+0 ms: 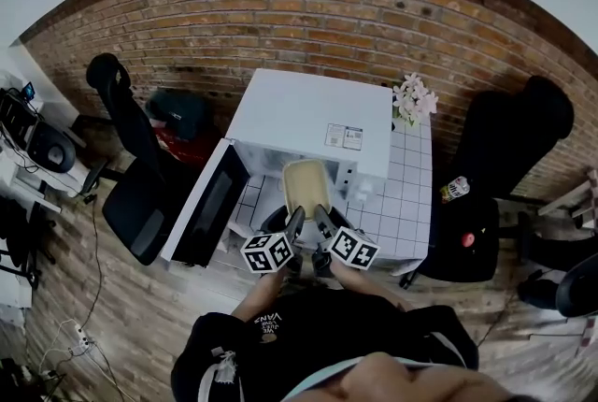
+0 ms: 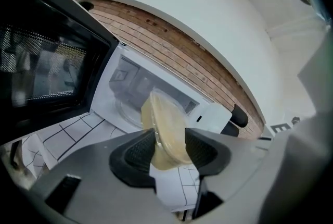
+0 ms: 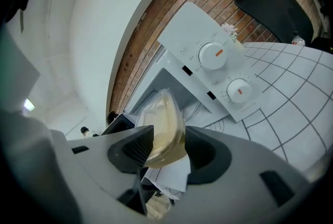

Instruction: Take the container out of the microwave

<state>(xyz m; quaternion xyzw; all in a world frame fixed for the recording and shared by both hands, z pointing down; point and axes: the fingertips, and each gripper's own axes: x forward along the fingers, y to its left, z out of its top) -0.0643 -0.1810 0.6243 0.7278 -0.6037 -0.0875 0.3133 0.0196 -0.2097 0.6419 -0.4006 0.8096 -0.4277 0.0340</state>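
The left gripper [image 2: 167,149] at 7 o'clock and right gripper [image 3: 167,146] at 5 each clamp the near rim of the container [image 1: 306,186], apparently sharing its weight to balance it level at the open mouth of the microwave [image 1: 313,110] at 12.

An office: black swivel chair [image 1: 140,204], brick wall [image 1: 308,26].

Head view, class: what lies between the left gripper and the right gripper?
The container, with the left gripper and the right gripper each shut on it; the head view shows it.
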